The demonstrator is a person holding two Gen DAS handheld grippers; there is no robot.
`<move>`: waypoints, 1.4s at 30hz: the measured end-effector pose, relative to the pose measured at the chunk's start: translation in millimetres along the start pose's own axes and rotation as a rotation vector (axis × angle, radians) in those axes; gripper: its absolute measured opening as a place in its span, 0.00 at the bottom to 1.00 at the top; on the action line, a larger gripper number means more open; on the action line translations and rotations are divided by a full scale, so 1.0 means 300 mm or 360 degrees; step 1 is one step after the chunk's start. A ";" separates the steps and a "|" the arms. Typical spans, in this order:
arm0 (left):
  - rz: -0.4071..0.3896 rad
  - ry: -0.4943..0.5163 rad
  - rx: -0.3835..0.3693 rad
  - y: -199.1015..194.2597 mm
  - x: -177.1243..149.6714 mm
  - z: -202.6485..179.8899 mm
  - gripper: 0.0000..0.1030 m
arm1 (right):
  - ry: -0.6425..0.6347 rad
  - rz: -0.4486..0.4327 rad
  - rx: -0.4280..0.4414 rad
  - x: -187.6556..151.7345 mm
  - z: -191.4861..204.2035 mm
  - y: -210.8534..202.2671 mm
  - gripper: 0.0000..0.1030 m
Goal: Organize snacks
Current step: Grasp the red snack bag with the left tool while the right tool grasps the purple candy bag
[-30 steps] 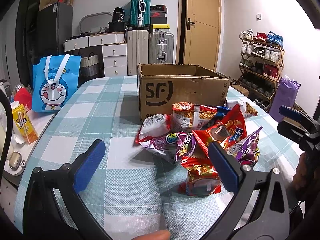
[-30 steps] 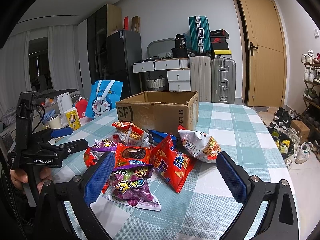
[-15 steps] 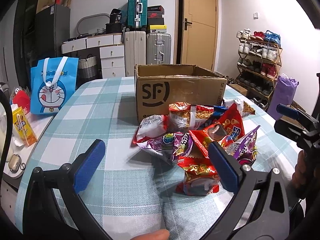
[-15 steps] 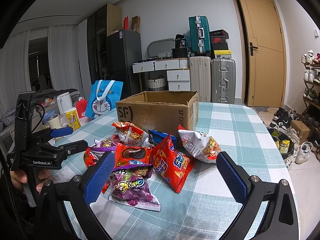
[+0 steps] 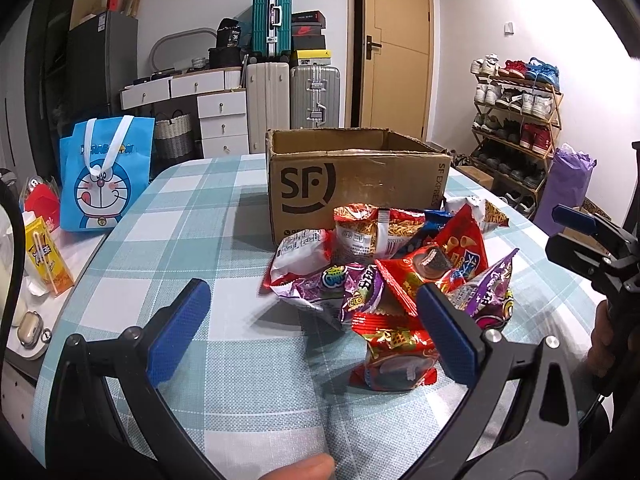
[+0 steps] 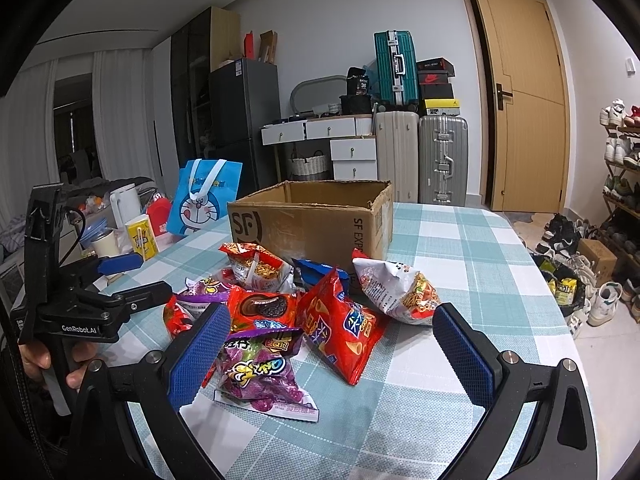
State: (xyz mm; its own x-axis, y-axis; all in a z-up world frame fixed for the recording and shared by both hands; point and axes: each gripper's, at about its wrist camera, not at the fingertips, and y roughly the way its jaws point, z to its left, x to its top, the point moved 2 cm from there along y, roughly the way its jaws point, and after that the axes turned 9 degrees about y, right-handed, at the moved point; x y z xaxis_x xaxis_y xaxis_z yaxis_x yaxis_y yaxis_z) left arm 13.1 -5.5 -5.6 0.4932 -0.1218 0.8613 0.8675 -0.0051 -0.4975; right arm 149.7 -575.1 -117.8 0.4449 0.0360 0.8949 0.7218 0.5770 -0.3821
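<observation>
A pile of snack bags (image 5: 392, 272) lies on the checked tablecloth in front of an open cardboard box (image 5: 352, 176) marked SF. The pile also shows in the right wrist view (image 6: 288, 312), with the box (image 6: 312, 216) behind it. My left gripper (image 5: 312, 332) is open and empty, low over the table, its right pad beside a red bag (image 5: 392, 356). My right gripper (image 6: 328, 356) is open and empty, with a purple candy bag (image 6: 260, 372) and a red chip bag (image 6: 340, 324) between its pads.
A blue Doraemon tote (image 5: 104, 176) stands at the table's left side. A yellow drink carton (image 5: 44, 256) and small items sit on a side surface at the left. Suitcases, drawers, a door and a shoe rack (image 5: 516, 128) are beyond the table.
My left gripper has drifted slightly, so the box and snacks sit a little lower and left in its view. The right gripper has barely moved. Both stay open.
</observation>
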 end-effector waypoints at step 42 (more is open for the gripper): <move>0.0297 0.0170 -0.0329 0.074 -0.047 -0.102 0.84 | -0.0085 0.0624 0.0096 -0.107 0.110 0.217 0.92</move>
State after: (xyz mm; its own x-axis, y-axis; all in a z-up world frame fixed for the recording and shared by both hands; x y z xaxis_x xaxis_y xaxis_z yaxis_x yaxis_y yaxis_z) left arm 23.5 -34.1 -32.0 0.6239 -0.2432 0.7427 0.7254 -0.1733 -0.6662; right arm 165.0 -511.8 -163.7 0.6510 0.3047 0.6952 0.4695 0.5581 -0.6842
